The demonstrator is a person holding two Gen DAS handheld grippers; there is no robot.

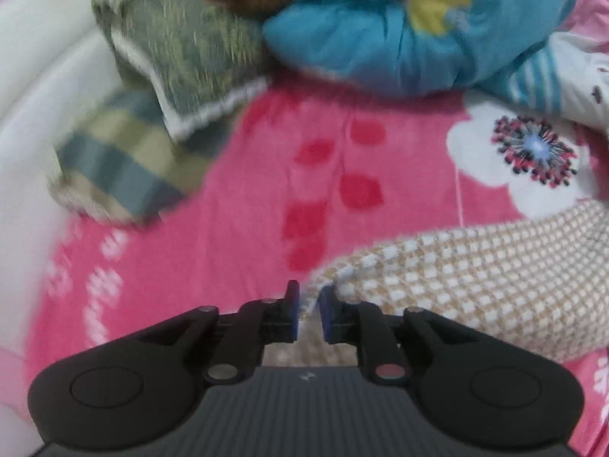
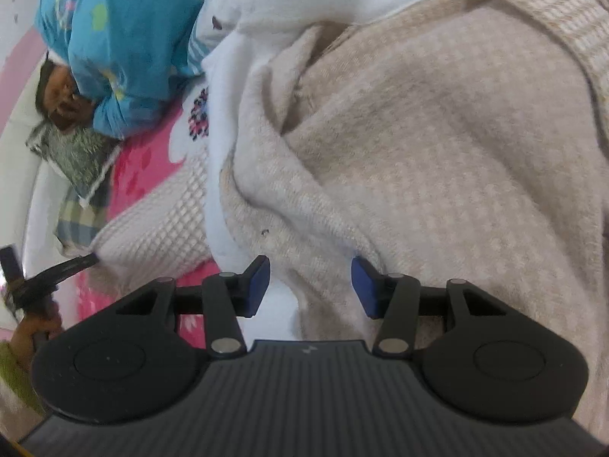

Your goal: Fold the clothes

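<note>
Beige checked garment (image 2: 437, 144): lies rumpled on a pink flowered blanket (image 1: 228, 198), bunched in loose ridges with a white lining or second white cloth (image 2: 266, 11) showing along its edge; no flat, squared fold visible anywhere.

Left tongs (image 1: 308, 310): narrow, pinching a corner of the beige cloth (the waffle-textured strip (image 1: 475, 278) runs off to the right).

Right tongs (image 2: 310, 285): wide, hovering over the heap, gripping nothing.

Progress, as judged: the piece is gathered, not laid out; smoothing and folding look to remain.

Nearby: blue quilt (image 1: 399, 26), grey-green pillow (image 1: 190, 53), striped pillow (image 1: 121, 167).
</note>
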